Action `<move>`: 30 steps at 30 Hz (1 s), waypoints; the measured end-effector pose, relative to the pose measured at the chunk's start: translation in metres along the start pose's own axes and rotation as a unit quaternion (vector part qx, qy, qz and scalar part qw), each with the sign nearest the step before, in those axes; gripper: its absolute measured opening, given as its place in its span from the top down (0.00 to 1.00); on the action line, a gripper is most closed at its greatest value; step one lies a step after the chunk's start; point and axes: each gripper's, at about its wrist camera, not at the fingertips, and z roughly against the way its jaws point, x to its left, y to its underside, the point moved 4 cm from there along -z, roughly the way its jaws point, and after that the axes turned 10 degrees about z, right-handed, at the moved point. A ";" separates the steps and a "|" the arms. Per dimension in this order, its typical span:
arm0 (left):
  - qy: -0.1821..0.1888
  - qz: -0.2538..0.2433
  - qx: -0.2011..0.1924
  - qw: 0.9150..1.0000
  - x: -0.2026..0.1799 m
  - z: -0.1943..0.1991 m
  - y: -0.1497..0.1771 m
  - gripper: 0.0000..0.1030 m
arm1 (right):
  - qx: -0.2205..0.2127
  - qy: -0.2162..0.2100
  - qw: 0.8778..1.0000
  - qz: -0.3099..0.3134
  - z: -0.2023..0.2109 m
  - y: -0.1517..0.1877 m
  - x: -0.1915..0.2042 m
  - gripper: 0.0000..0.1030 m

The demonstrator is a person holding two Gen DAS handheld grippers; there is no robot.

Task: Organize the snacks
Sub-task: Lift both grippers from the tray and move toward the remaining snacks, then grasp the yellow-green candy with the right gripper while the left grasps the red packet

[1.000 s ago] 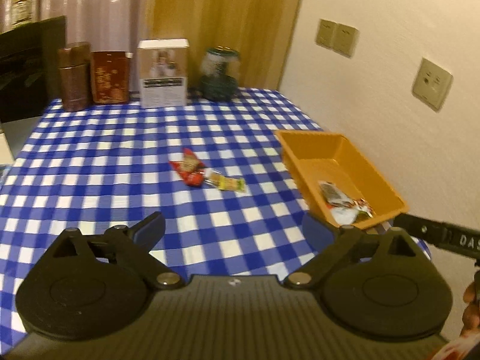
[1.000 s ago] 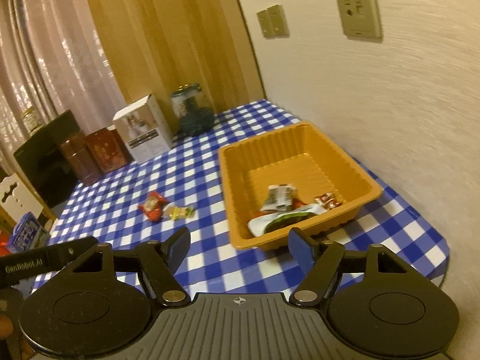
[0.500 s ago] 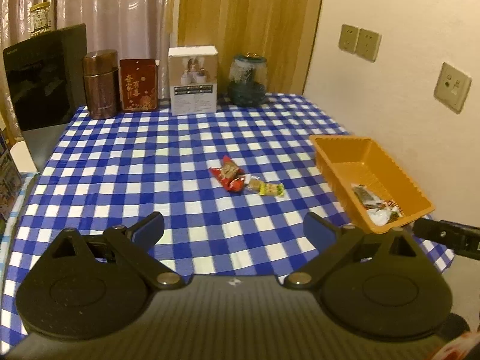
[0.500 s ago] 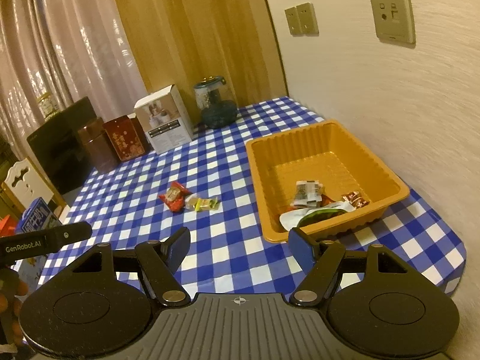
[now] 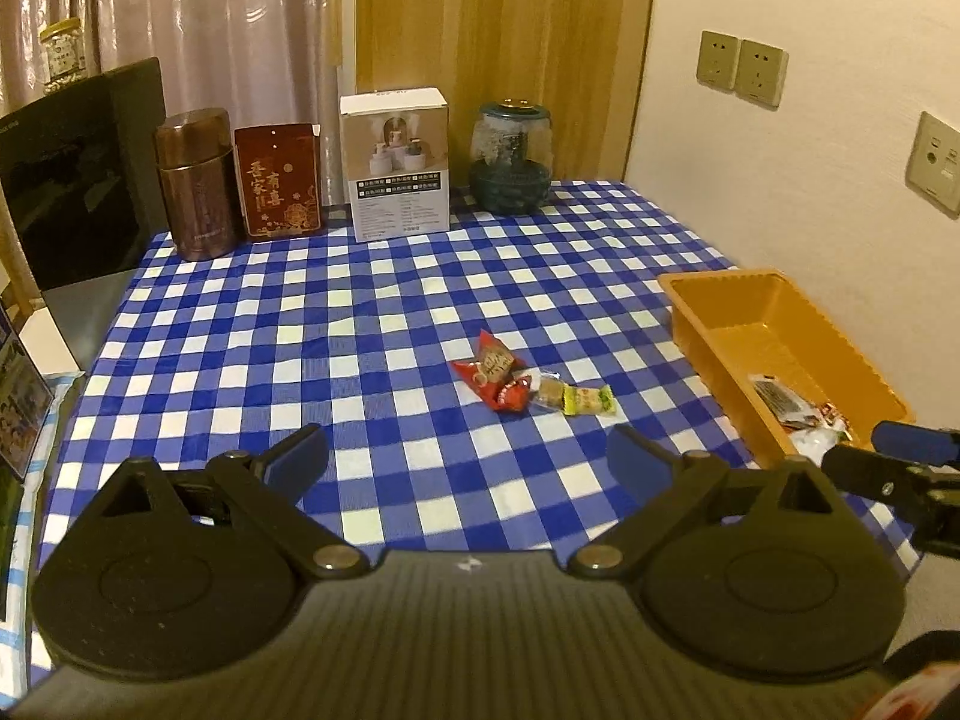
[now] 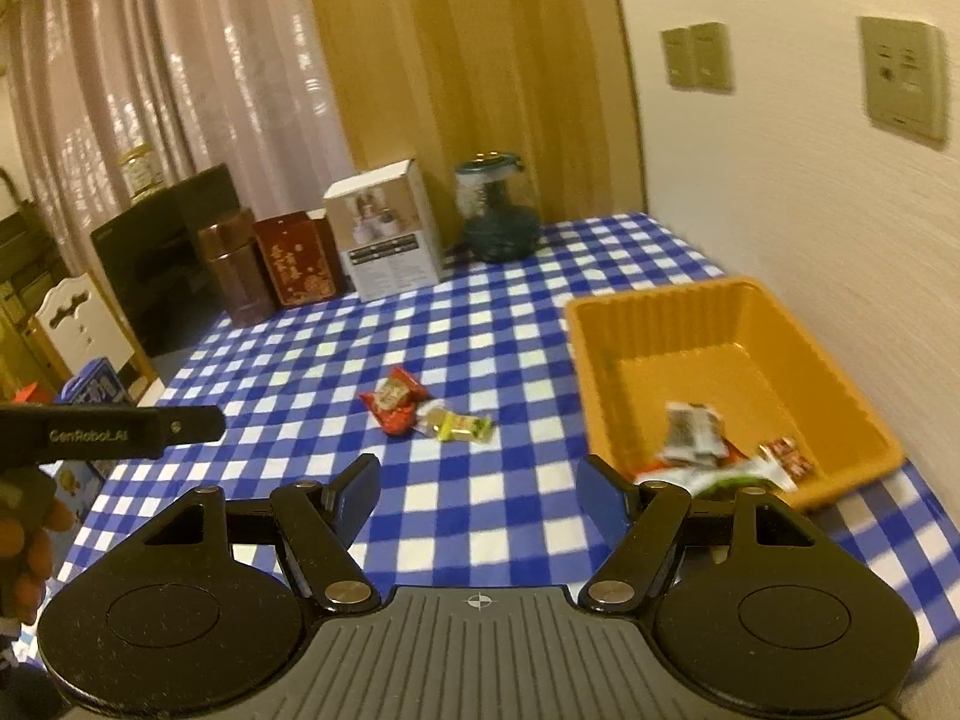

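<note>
Left wrist view gives us a red snack packet (image 5: 495, 378) touching a yellow-green wrapped candy (image 5: 583, 400) mid-tabletop, while more wrappers (image 6: 696, 437) lie in the orange tray (image 6: 654, 315) by the right edge. We see both the left gripper (image 5: 467, 459) and right gripper (image 6: 478, 491) gaping wide, empty. "GenRobot.AI" is printed on the left gripper's finger (image 6: 108, 433).

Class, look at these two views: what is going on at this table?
A person holds a gripper in each hand over a checked tablecloth. The left gripper and right gripper are both open and empty. Some snacks lie in the orange tray; a red packet and a small candy wait on the cloth.
</note>
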 end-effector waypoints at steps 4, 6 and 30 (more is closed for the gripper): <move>0.001 -0.004 -0.007 1.000 0.006 -0.020 -0.002 0.05 | 0.005 -0.007 1.000 0.020 -0.030 -0.001 0.006 0.30; -0.001 -0.002 -0.009 1.000 0.010 -0.033 -0.001 0.05 | 0.012 -0.009 0.999 0.030 -0.048 0.000 0.008 0.30; -0.002 -0.023 0.040 0.999 0.032 -0.164 -0.014 0.06 | 0.090 0.010 0.978 0.187 -0.217 0.009 0.016 0.47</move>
